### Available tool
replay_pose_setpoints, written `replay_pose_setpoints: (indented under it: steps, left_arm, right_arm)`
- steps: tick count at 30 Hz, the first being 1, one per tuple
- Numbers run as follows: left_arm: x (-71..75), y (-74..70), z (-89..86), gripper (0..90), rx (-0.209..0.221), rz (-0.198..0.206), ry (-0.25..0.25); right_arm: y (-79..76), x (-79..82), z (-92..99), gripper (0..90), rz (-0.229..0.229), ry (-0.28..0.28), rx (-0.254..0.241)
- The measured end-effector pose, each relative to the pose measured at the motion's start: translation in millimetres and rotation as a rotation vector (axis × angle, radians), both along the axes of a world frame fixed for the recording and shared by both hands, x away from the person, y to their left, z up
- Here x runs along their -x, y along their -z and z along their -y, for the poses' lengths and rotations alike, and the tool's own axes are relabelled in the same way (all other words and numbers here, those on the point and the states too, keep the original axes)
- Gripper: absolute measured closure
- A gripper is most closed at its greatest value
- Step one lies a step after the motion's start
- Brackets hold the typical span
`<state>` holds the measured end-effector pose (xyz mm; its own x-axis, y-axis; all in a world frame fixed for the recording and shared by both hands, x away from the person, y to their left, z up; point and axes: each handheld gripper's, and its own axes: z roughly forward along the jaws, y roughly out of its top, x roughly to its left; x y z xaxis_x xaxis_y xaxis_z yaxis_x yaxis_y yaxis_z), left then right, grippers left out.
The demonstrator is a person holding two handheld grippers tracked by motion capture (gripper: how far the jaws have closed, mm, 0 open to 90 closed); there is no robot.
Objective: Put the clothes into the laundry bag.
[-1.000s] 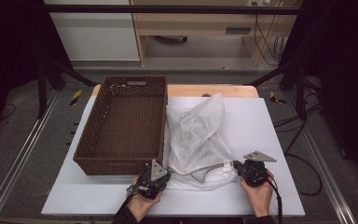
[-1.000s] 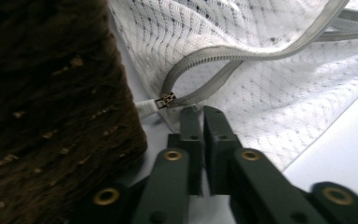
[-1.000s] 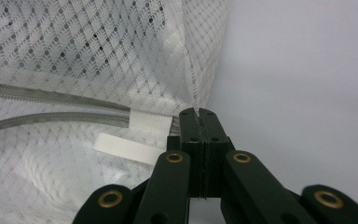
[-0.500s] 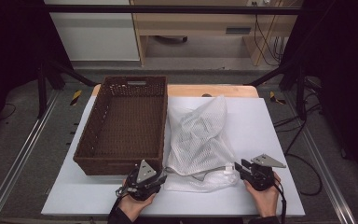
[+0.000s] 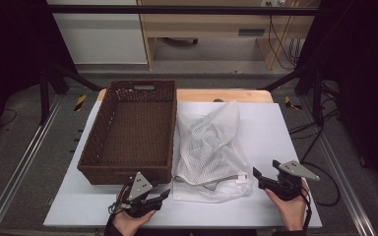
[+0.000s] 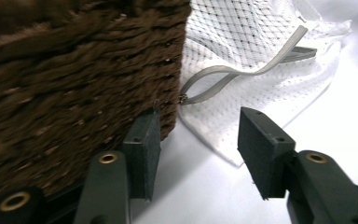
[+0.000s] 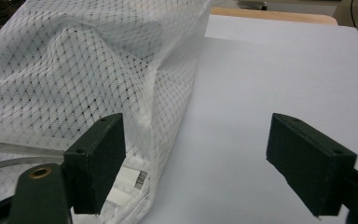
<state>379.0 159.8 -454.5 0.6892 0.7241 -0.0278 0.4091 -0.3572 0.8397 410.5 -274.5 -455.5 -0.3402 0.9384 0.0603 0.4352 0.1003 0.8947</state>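
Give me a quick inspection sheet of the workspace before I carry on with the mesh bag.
Surface: white table top, bare at right.
Job's things: white mesh laundry bag lying flat, grey zipper band loose at its near edge; brown wicker basket empty, beside the bag.
Clutter: nothing seen.
Grippers: left gripper and right gripper both just opening, nothing between the jaws.
Cables: black cable trailing from the right gripper.
Surroundings: wooden furniture behind.

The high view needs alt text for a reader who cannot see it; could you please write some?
A white mesh bag lies on a white table beside an empty brown wicker basket. At the near edge, the left gripper and right gripper flank the bag with open jaws, holding nothing.
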Motion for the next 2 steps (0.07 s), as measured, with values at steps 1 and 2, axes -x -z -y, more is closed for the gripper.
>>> replay_pose_setpoints:
  steps: [1,2]
  left_arm:
    - [-0.2,-0.3,-2.1,47.6,0.006,0.000,-0.003]
    - [-0.2,-0.3,-2.1,46.6,0.006,0.000,-0.003]
  right_arm:
    - [-0.2,0.2,1.0,18.7,-0.001,0.003,-0.002]
    - [0.2,0.0,2.0,17.9,0.003,0.008,0.002]
